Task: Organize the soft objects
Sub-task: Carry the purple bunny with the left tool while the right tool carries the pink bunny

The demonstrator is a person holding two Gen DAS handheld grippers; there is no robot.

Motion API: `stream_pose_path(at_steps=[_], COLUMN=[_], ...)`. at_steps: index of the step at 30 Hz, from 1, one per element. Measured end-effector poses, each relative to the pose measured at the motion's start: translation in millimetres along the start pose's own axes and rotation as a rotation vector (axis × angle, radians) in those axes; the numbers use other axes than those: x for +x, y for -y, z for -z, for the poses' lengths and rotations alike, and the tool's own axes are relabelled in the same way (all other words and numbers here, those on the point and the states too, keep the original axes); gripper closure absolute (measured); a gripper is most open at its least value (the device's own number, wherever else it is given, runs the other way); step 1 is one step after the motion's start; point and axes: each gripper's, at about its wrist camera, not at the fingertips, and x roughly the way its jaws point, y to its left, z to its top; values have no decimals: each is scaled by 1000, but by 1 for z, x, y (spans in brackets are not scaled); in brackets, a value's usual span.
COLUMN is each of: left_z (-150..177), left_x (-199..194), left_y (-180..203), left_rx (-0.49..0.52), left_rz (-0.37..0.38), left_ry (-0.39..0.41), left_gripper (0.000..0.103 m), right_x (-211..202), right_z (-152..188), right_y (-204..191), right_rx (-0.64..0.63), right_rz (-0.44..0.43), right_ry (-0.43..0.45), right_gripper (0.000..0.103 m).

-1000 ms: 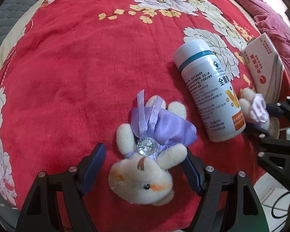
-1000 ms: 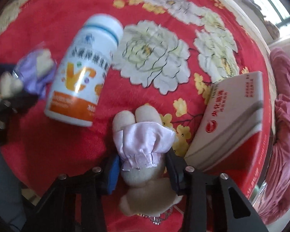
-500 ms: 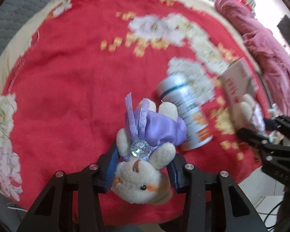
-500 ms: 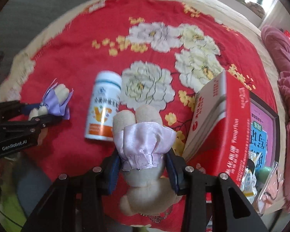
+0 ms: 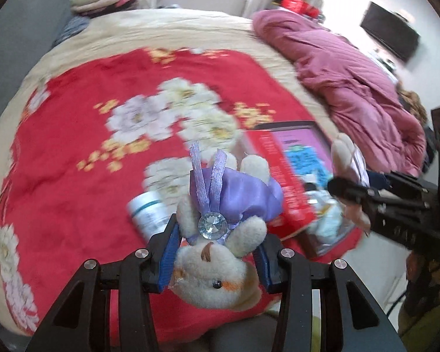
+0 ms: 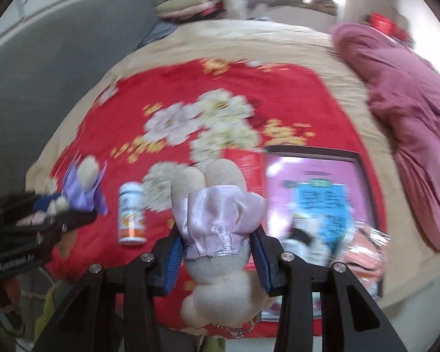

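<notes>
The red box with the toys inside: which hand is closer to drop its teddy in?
Right, probably. The right gripper holds the pink-dress teddy beside the red box; the left gripper is farther away.

We are looking at two small plush bears, both hanging in the air above the red flowered blanket (image 5: 73, 161). The purple-dressed bear (image 5: 220, 228) is wearing a shiny violet skirt with ribbon loops and a clear gem at its chest; it is hanging head toward the camera, feet pointing away, squeezed at the waist between blue pads. The pink-dressed bear (image 6: 217, 228) (cream fur, pale satin frill) is lying the same way, feet up and away, head nearest the lens, pinched at the middle as well. We are seeing them well apart, each blurred slightly.
</notes>
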Motion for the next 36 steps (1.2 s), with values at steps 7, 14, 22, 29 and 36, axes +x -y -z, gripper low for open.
stream_pose_path(at_steps=[7, 14, 22, 29, 36], left_z=[-17, -30, -33, -30, -29], left_x=[18, 52, 108, 146, 172], left_y=[82, 141, 193, 209, 208], left_rx=[133, 226, 311, 332, 340], left_rz=[56, 92, 116, 124, 110], left_ry=[-25, -79, -164, -221, -264], left_gripper=[56, 56, 56, 56, 56], right_x=[-27, -27, -9, 19, 54], right_z=[12, 28, 46, 51, 47], right_y=[90, 141, 189, 202, 208], right_rx=[189, 281, 395, 392, 383], right_rz=[76, 102, 120, 110, 97], right_ry=[32, 26, -10, -42, -72], right_gripper=[60, 60, 60, 60, 59])
